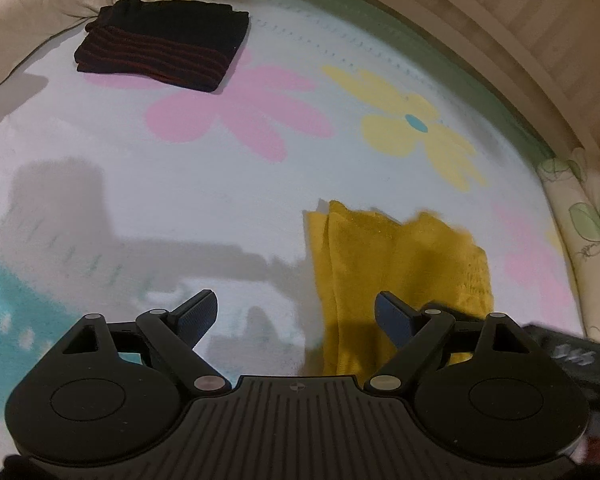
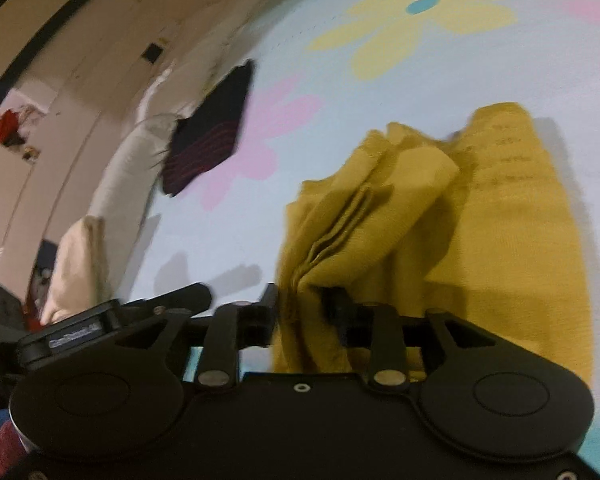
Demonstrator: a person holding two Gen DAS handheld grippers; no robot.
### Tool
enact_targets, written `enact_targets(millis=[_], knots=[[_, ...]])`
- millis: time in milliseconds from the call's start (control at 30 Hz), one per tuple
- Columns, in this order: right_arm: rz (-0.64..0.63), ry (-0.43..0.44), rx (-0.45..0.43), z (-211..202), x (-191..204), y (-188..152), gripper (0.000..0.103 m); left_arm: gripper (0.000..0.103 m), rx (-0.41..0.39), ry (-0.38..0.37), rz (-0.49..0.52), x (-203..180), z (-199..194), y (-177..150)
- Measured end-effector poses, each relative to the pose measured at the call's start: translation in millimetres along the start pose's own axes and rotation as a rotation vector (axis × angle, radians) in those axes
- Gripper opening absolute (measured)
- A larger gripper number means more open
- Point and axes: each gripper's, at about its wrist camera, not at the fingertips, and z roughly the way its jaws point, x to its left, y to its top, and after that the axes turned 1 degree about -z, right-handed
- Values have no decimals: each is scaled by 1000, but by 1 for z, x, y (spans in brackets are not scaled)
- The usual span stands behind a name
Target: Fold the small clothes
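A: The mustard garment (image 2: 440,216) lies half-folded beside the yellow flower (image 2: 420,20) — its bunched edge sits between the right gripper (image 2: 304,304) jaws.

B: The left gripper (image 1: 296,312) hangs wide, empty. The next move calls for laying that fold flat.

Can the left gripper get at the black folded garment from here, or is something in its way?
Probably yes. The left gripper is open and empty, with only bare bedspread between it and the black garment.
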Motion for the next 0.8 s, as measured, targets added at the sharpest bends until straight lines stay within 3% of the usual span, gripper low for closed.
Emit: enact_targets(millis=[67,133,333,467,633,800], knots=[[7,87,-43,-11,5,3,48,86,-9,3,-4,-1,-1,1],[6,101,-64,-19,6,5,48,86,-20,-3,-4,-3,-2,2],[1,54,-121,-55,-10,11,48,86,-31,-42,44,-22,2,-1],[7,-35,-95,-65,-30,4,48,86,-29,-86,121,-46,13,-6],[-11,-65,-49,-64,-40,-10,48,86,-1,-124,230,-73,34,-18],[-161,-27,35,-49,-17,-30,48,86,56,-44,260,-68,62,-25]])
